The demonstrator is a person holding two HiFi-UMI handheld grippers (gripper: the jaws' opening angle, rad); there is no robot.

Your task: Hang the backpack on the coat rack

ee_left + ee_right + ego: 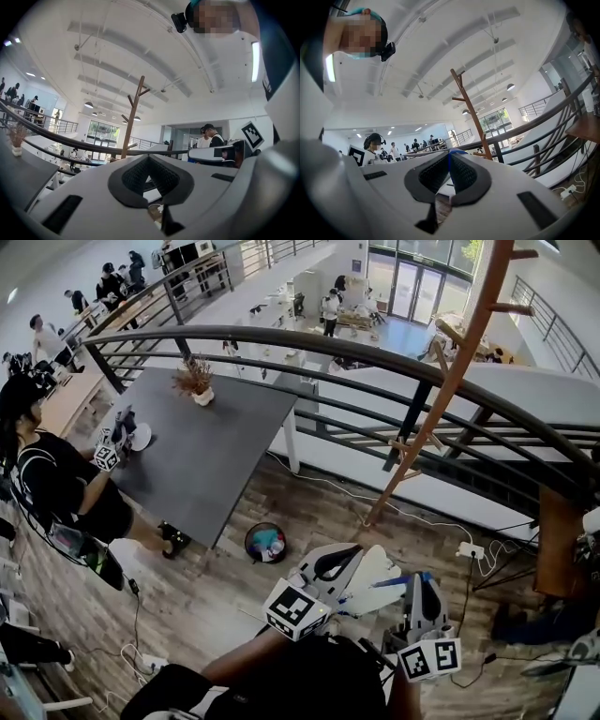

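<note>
The wooden coat rack (pixel 450 381) stands on the plank floor by the railing, with bare pegs near its top; it also shows far off in the left gripper view (pixel 132 117) and the right gripper view (pixel 471 112). My right gripper (pixel 450 153) is shut on a thin blue strap (pixel 450 161) pinched between its black pads. In the head view a blue bit (pixel 411 578) shows beside the right gripper (pixel 421 585). The backpack's body is hidden. My left gripper (pixel 149 158) is shut, its pads meeting at the tips with nothing seen between them; it sits low at centre (pixel 380 582).
A curved dark railing (pixel 375 352) runs behind the rack. A grey table (pixel 206 446) with a potted plant (pixel 195 381) stands at the left, a person (pixel 56 484) seated beside it. A round bin (pixel 266 543), a power strip (pixel 469 549) with cables and a wooden cabinet (pixel 553 540) are on the floor.
</note>
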